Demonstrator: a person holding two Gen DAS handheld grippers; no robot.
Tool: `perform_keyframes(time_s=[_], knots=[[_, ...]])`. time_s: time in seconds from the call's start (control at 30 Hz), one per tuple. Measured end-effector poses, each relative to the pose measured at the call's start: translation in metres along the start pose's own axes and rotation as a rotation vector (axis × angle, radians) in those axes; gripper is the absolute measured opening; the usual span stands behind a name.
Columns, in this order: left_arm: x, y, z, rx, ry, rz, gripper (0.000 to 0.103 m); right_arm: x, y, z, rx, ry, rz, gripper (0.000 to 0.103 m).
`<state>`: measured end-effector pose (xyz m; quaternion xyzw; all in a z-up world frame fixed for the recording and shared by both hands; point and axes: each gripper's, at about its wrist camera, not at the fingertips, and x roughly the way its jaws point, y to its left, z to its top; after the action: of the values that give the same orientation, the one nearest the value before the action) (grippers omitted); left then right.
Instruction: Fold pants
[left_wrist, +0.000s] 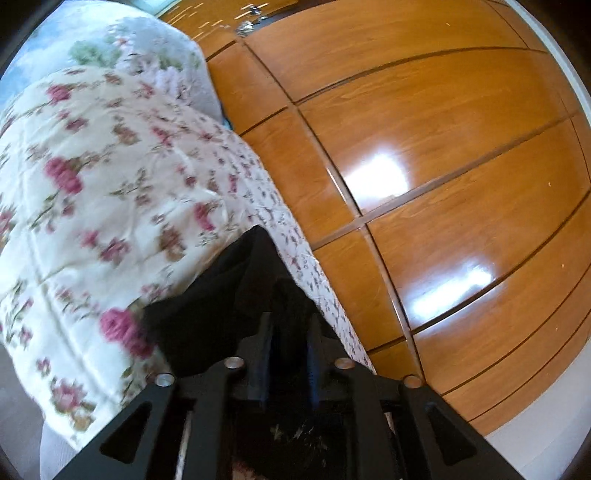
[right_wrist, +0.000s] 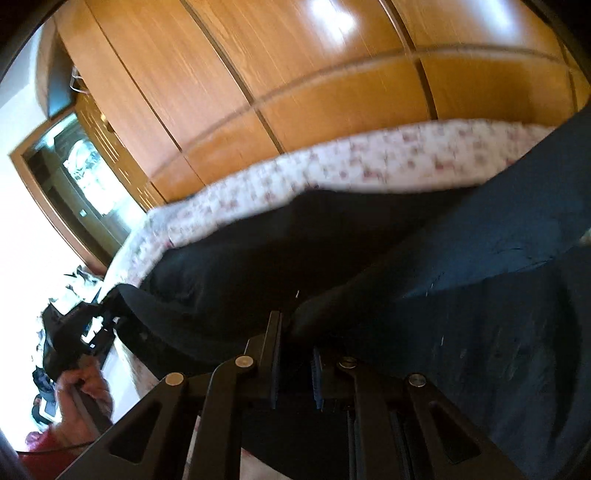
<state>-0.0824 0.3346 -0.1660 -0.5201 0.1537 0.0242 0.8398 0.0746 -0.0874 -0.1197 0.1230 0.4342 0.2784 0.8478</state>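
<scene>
You are in a home bedroom: a floral quilt (left_wrist: 92, 206) covers the bed at the left of the frame, with glossy wooden wardrobe doors (left_wrist: 424, 147) filling the right.

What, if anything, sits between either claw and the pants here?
Nothing visible: the left claw and the right claw each already pinch the dark pants, above the floral bedspread.

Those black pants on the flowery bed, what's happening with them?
A person is folding the black pants using a claw in each hand. The left claw is pinched on a bit of the dark cloth near the edge of the flowery bedspread. The right claw grips another part, and the cloth is bunched and lifted between them. Wooden wardrobe doors stand behind the bed.
</scene>
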Motion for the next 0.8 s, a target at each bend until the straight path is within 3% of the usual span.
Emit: perform_keyframes(time_s=[0.07, 0.2, 0.33, 0.43, 0.53, 0.6, 0.7, 0.73, 0.8], knots=[[-0.003, 0.003, -0.001, -0.021, 0.007, -0.007, 0.037, 0.010, -0.008, -0.006, 0.014, 0.022, -0.006, 0.014], [-0.006, 0.010, -0.002, -0.094, 0.032, -0.036, 0.051, 0.013, -0.014, -0.012, 0.020, -0.004, 0.015, 0.014], [-0.016, 0.012, -0.004, -0.186, 0.064, -0.078, 0.073, 0.012, -0.017, -0.015, 0.015, -0.017, 0.026, 0.014], [-0.017, 0.015, -0.005, -0.256, 0.092, -0.084, 0.076, 0.012, -0.016, -0.015, 0.017, -0.021, 0.029, 0.014], [-0.016, 0.015, -0.007, -0.294, 0.133, -0.055, 0.076, 0.013, -0.017, -0.012, 0.050, -0.006, 0.048, 0.014], [-0.015, 0.009, -0.007, -0.258, 0.144, -0.020, 0.075, 0.011, -0.021, -0.009, 0.095, 0.007, 0.062, 0.014], [-0.008, -0.006, -0.005, -0.166, 0.180, 0.056, 0.050, 0.010, -0.027, -0.006, 0.146, 0.020, 0.077, 0.014], [-0.005, -0.011, -0.004, -0.134, 0.186, 0.072, 0.027, 0.010, -0.027, -0.006, 0.152, 0.030, 0.079, 0.014], [0.002, -0.021, 0.002, -0.084, 0.189, 0.087, 0.024, 0.011, -0.027, -0.003, 0.159, 0.048, 0.073, 0.013]])
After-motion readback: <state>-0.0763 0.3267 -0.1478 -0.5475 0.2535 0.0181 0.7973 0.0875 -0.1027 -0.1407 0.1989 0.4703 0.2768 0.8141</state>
